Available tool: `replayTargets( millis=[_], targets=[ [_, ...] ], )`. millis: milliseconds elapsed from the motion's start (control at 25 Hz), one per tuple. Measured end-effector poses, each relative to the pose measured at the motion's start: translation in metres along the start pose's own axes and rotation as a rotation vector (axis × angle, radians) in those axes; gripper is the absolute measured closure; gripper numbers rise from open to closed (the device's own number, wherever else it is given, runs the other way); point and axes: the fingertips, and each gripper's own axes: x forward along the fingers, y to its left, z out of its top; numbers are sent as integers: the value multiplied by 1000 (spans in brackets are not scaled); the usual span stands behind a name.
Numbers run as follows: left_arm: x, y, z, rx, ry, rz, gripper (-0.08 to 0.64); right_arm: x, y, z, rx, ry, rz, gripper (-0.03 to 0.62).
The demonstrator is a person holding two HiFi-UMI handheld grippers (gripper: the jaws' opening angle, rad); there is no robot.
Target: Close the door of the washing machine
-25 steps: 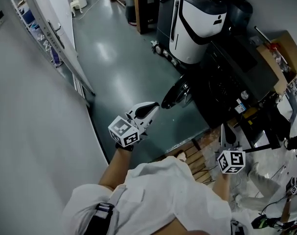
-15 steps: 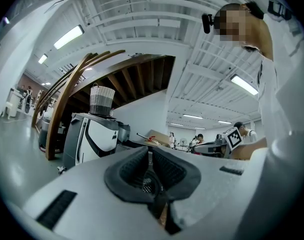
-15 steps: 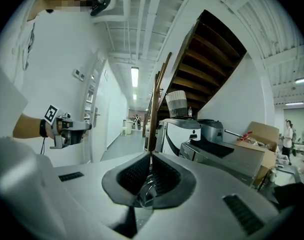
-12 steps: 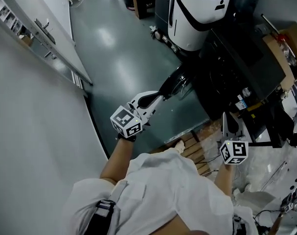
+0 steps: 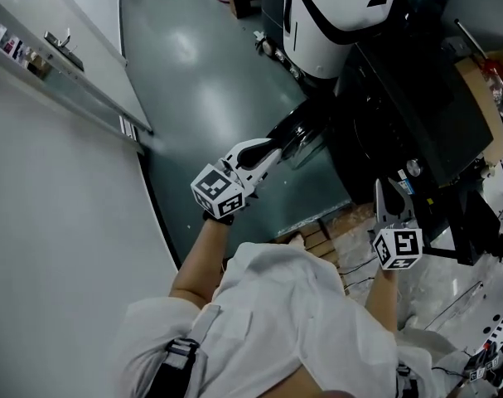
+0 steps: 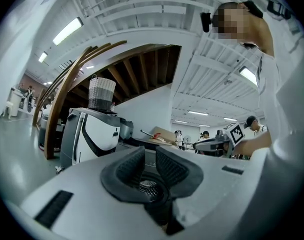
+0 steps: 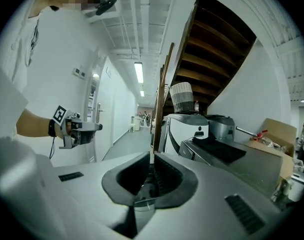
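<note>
The washing machine door stands swung out from the dark washing machine, just ahead of the left hand-held gripper. Its jaws have just been opening to a narrow gap, with nothing between them. I judge a steady push with the jaw tips near the door's free edge, held until it latches, would serve best. The left forearm reaches forward, gripper level. The right hand-held gripper points at the machine, jaws together, empty

- Head view's kinda dim — soft glare on the floor, washing machine nearly lost in shadow.
- Gripper views are brighter, lit by ceiling strip lights — heavy fisheye bending, dark corners, close foreground blurry.
</note>
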Motion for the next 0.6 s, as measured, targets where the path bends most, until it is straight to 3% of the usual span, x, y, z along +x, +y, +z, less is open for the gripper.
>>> replayTargets(
  millis=[600],
  targets=[
    [60,40,-53,26,134,65,417,35,-42,-34,10,33,103,560]
  ],
)
